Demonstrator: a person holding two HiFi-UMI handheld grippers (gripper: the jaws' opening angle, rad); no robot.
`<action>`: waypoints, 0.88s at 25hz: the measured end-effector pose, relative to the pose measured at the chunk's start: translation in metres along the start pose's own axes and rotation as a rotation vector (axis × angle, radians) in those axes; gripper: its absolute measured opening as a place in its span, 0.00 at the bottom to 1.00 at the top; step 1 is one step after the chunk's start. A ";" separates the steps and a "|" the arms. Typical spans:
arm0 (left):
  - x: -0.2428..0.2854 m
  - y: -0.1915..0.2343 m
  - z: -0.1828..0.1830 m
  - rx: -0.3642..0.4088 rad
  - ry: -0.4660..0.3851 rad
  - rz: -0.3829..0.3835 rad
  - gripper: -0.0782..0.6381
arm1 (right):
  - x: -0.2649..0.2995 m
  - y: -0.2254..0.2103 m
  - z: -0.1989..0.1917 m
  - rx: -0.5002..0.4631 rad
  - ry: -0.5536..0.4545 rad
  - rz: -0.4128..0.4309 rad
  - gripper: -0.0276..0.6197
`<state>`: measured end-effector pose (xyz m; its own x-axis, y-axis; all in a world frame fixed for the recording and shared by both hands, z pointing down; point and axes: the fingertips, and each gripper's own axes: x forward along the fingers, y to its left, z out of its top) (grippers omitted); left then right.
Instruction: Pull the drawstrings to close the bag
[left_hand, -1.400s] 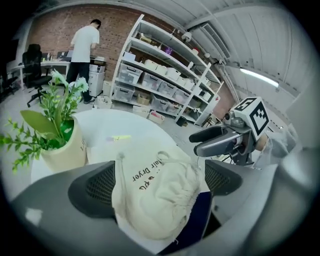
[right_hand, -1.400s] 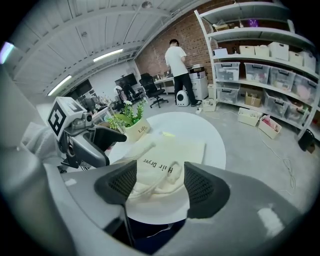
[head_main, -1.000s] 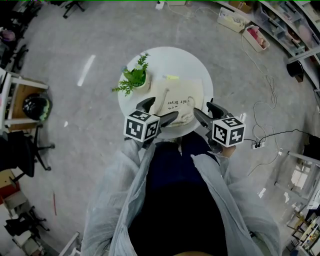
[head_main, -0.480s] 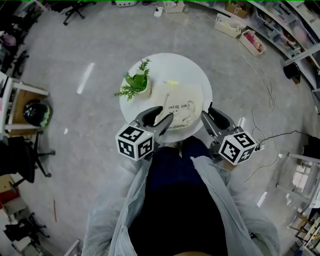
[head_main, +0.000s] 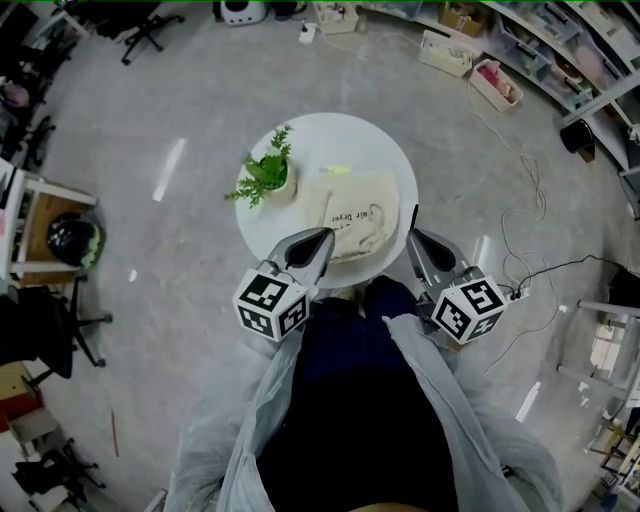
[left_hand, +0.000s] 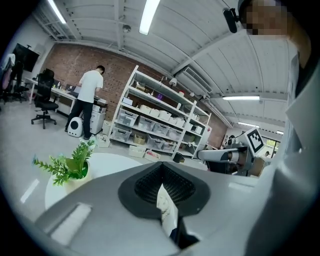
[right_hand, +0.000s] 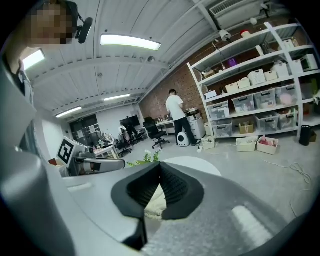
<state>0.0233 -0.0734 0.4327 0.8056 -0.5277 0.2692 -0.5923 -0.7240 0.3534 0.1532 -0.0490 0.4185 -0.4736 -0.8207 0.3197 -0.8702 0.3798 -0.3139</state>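
Drawstring bag (head_main: 355, 215) lies flat on the round counter (head_main: 340, 125), with a plant (head_main: 265, 175) at ten o'clock. Left hand-held gripper (head_main: 322, 235) at seven and right hand-held gripper (head_main: 415, 238) at five have both just clenched on nothing. Likely risk: pinching cloth rather than strings would drag the bag off, unclosed.

The matt cloth bag (head_main: 352, 215) rests on a smooth table (head_main: 340, 140).

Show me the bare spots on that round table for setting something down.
The far arc of the table, beyond the plant and the bag, is bare. A smaller patch lies between plant and near left rim. The middle is crowded by plant, bag and a small yellow item; the left gripper and right gripper hang over the near edge.
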 end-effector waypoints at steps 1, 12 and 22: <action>0.000 -0.002 -0.001 0.000 -0.004 0.002 0.13 | 0.000 0.000 -0.002 -0.009 0.002 -0.010 0.05; 0.000 0.003 -0.011 -0.019 0.020 0.067 0.13 | -0.007 -0.013 -0.013 -0.045 0.046 -0.048 0.05; 0.006 0.000 -0.018 -0.013 0.035 0.076 0.13 | -0.012 -0.020 -0.016 -0.054 0.049 -0.062 0.05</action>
<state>0.0277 -0.0688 0.4503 0.7575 -0.5649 0.3272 -0.6522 -0.6764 0.3423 0.1745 -0.0400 0.4348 -0.4232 -0.8222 0.3806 -0.9036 0.3524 -0.2435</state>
